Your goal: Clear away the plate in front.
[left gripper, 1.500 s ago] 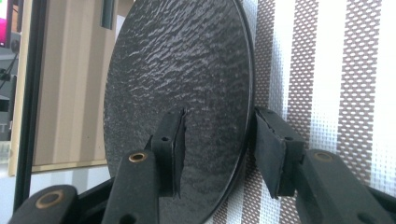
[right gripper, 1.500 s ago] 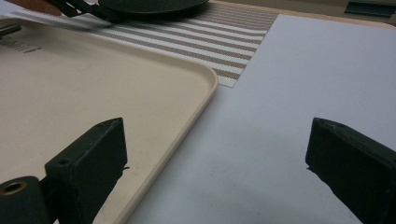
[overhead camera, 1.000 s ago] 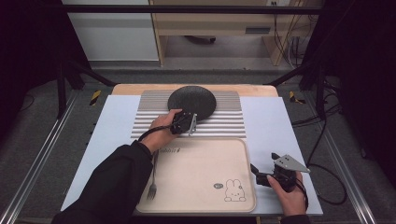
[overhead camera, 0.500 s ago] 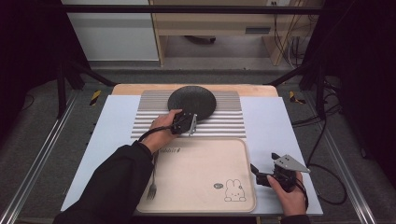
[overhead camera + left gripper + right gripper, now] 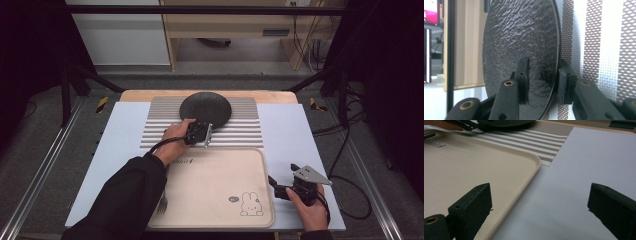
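We have our left gripper point(image 5: 206, 136) straddling the near rim of the black plate point(image 5: 205, 107) on the striped mat point(image 5: 245, 131), jaws either side but not visibly pinching, while our right gripper point(image 5: 280, 187) waits wide apart beside the tray point(image 5: 215, 187).

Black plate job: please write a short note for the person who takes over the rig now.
Left gripper: its fingers stand on both sides of the black plate rim, with a gap visible, so no firm grip yet.
Right gripper: open, holds nothing, beside the beige tray right edge.
The plate lies on the striped mat. A fork lies on the tray's left side.
Done: reach to the plate.
Left: close, lift, probably move to the tray.
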A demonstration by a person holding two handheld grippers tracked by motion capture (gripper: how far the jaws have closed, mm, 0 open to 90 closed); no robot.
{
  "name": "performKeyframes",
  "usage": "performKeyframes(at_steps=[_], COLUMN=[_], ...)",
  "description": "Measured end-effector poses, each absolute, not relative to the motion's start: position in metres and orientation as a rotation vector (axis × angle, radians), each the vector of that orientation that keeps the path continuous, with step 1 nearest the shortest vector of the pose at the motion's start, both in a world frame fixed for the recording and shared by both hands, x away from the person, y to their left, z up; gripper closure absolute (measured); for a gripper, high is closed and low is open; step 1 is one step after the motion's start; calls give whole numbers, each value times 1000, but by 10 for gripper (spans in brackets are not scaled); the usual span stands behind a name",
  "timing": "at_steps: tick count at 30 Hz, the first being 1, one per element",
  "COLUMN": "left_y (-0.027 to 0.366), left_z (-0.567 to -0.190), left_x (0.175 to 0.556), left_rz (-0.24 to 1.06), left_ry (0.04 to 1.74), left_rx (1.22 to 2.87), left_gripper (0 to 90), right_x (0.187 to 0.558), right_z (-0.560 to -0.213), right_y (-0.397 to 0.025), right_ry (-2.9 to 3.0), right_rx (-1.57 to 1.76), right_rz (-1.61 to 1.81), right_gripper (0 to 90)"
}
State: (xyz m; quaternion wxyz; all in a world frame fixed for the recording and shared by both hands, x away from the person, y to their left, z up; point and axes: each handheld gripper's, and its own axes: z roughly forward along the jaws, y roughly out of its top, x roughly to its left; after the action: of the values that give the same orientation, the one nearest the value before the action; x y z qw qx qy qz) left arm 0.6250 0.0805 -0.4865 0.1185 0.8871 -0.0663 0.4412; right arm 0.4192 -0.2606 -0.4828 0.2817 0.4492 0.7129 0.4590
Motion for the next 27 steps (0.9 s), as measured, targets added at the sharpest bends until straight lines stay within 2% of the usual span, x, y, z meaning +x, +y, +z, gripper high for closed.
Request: performKeyframes(at_steps=[3, 17, 27], left_y=[79, 80, 72], left_z=[-488, -489, -488], left_x=[624, 623, 618], left_rz=[1294, 1306, 1399], left_ry=[-208, -220, -259], left_rx=[2606, 2590, 2542], left_gripper=[753, 769, 825], right_x=[419, 419, 420], right_z=[-483, -483, -484], right_y=[-261, -261, -260], right_ry=[1910, 1914, 1934], right_rx=[1205, 1204, 1195], right_rz=[1229, 1229, 1216], right_gripper=[59, 59, 60])
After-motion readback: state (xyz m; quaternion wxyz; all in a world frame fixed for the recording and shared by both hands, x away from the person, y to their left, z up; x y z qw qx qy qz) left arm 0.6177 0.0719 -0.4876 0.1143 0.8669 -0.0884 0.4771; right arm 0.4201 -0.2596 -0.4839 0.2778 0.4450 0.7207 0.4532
